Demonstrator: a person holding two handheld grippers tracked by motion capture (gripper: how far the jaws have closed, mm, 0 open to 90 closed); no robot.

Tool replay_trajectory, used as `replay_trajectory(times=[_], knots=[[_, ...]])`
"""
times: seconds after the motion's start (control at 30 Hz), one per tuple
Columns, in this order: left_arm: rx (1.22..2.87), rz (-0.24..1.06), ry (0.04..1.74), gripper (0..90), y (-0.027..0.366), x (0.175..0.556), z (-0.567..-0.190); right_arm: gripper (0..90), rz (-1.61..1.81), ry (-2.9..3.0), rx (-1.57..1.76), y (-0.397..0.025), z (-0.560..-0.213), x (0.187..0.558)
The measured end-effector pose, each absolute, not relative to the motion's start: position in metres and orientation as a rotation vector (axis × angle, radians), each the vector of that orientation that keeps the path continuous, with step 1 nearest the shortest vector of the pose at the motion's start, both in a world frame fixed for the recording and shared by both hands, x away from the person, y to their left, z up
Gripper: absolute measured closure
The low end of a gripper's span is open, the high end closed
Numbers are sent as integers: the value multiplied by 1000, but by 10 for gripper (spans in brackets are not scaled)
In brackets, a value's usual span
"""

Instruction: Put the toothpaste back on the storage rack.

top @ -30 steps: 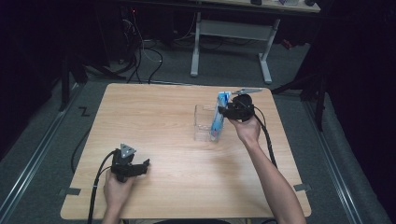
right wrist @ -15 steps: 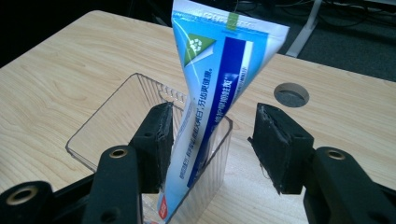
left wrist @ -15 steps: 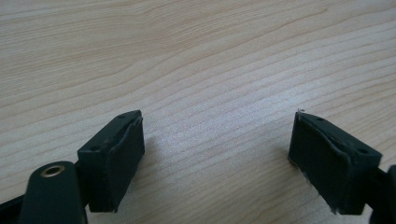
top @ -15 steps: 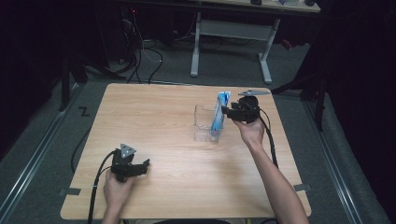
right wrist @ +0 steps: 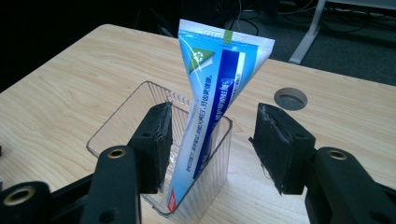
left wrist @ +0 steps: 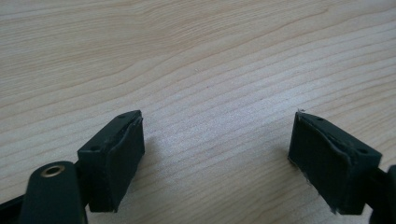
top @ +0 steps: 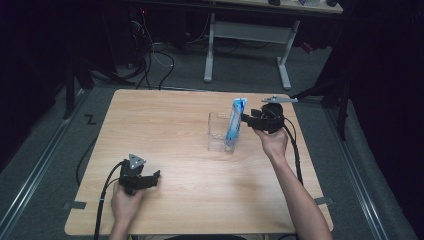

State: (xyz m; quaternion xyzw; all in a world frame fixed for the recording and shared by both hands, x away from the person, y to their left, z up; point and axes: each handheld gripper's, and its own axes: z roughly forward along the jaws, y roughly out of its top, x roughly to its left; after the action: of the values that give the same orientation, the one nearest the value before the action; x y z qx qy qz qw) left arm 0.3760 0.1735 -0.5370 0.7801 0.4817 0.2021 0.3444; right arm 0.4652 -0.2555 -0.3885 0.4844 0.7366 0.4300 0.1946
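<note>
A blue and white toothpaste tube (top: 234,121) stands cap down in a clear plastic container (top: 218,136) right of the table's middle, leaning on its near wall. My right gripper (top: 246,119) is just to the right of the tube and open. In the right gripper view the tube (right wrist: 219,84) rises between the spread jaws of that gripper (right wrist: 212,126) without touching either pad, and the container (right wrist: 122,112) lies behind the left jaw. My left gripper (top: 154,177) rests near the table's front left, open. Only bare wood lies between the jaws of the left gripper (left wrist: 217,135).
The wooden table (top: 165,120) has a round cable hole (right wrist: 290,98) near its far right corner. Beyond the far edge stand a white desk frame (top: 247,35) and loose cables on a grey floor. Cables trail from both grippers over the front edge.
My right gripper has drawn back a little to the right, away from the tube, which stays leaning in the container. The left gripper has not moved.
</note>
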Motion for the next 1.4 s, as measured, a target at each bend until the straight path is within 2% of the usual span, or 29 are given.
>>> replay_trajectory(times=[1.4], knots=[[2026,525,1251,187,173,376,-537,478,1293,1991,1337,-289,-371,422]])
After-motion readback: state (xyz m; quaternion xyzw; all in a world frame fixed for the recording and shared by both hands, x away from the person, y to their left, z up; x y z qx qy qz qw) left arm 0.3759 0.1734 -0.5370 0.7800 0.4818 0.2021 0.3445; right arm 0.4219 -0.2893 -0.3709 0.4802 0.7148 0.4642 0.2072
